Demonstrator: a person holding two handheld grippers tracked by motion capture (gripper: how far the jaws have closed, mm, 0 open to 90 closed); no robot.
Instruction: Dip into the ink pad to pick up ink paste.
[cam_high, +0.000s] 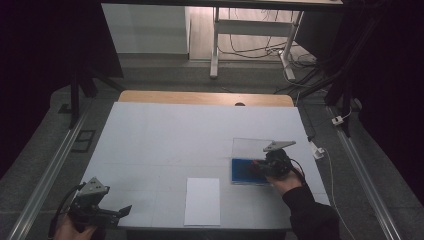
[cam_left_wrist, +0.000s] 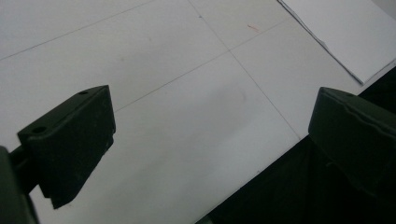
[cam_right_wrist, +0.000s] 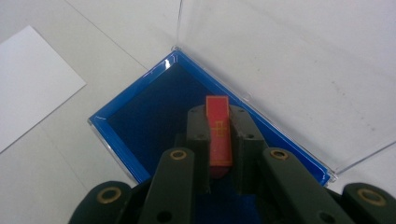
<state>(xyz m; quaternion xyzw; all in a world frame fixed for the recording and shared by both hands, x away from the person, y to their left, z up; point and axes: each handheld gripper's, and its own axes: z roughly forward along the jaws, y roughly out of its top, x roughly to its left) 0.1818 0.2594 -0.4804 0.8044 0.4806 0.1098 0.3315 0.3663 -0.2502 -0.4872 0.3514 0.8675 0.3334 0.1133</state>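
Note:
A blue-lined shallow box (cam_high: 243, 171) with its clear lid (cam_high: 252, 148) standing open lies on the white table's right side. My right gripper (cam_high: 256, 167) hangs over the box, shut on a thin red card with gold markings (cam_right_wrist: 219, 133). The card stands on edge between the jaws above the blue lining (cam_right_wrist: 154, 112). Near the table's front left corner my left gripper (cam_high: 122, 211) is open, held by a hand; nothing lies between its fingers (cam_left_wrist: 74, 135), and the bare tabletop shows through the gap.
A white sheet of paper (cam_high: 202, 201) lies at the front middle of the table (cam_high: 165, 135), also in the left gripper view as a paper sheet (cam_left_wrist: 341, 35). Metal rails run along both sides. A desk frame and cables stand beyond the far edge.

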